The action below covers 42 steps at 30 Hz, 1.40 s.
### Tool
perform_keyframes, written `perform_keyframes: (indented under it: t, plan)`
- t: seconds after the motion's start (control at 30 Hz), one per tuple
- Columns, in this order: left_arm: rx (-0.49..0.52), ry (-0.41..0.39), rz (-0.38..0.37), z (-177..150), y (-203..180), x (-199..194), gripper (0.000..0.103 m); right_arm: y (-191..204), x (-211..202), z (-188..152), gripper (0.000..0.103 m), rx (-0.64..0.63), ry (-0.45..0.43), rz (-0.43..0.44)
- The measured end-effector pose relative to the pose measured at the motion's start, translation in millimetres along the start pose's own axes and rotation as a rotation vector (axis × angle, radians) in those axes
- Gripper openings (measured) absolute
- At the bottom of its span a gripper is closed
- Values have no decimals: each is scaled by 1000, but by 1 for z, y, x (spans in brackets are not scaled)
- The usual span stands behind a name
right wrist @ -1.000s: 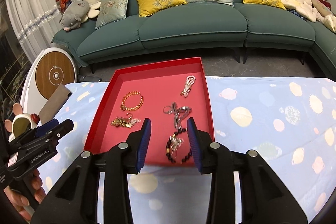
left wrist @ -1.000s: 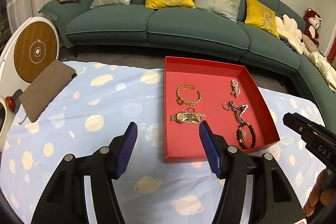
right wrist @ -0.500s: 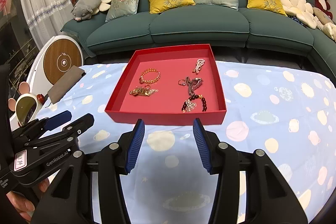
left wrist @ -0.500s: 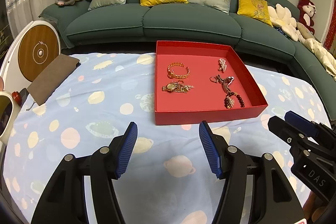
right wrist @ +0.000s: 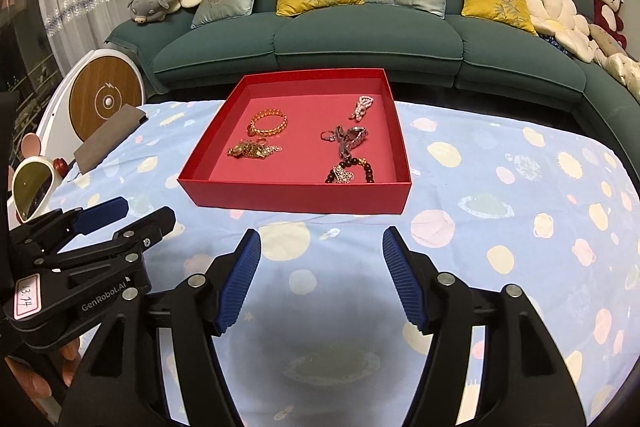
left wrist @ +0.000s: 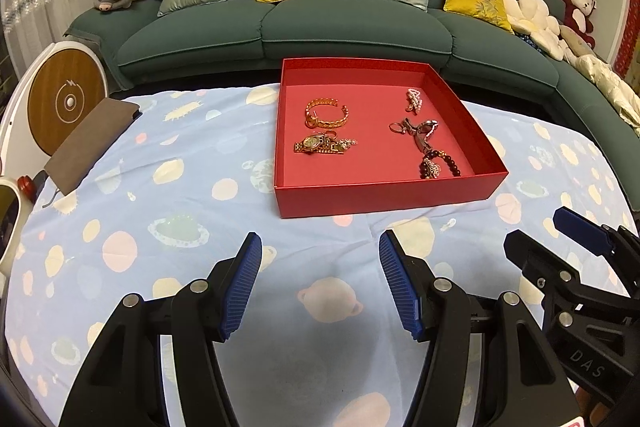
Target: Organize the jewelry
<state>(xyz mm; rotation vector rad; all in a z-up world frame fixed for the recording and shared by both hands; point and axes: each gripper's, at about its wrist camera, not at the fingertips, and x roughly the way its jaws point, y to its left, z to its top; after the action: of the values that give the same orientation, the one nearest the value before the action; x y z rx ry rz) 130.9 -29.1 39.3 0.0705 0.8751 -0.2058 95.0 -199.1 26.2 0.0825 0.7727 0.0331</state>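
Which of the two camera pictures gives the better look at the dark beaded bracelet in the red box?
The right wrist view. There the beaded bracelet lies clear of the red box front wall, its loop and silvery charm showing whole. In the left wrist view the bracelet sits off to the side, and the box wall hides its near edge.

Even, soft indoor light and sharp focus; a dim shadow (cast by the claws) darkens the pale-blue spotted tablecloth [right wrist: 328, 343], and fisheye bending blackens the corners.
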Motion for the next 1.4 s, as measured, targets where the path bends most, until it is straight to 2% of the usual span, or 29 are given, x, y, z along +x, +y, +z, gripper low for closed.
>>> perform_keyframes:
  t: [0.2,1.4]
  plan:
    - [-3,0,16,-4,-3,1,70,2,4,-9,73,-13,6,-30]
    - [4,-18,70,-7,-8,1,71,2,3,-13,75,6,12,-55]
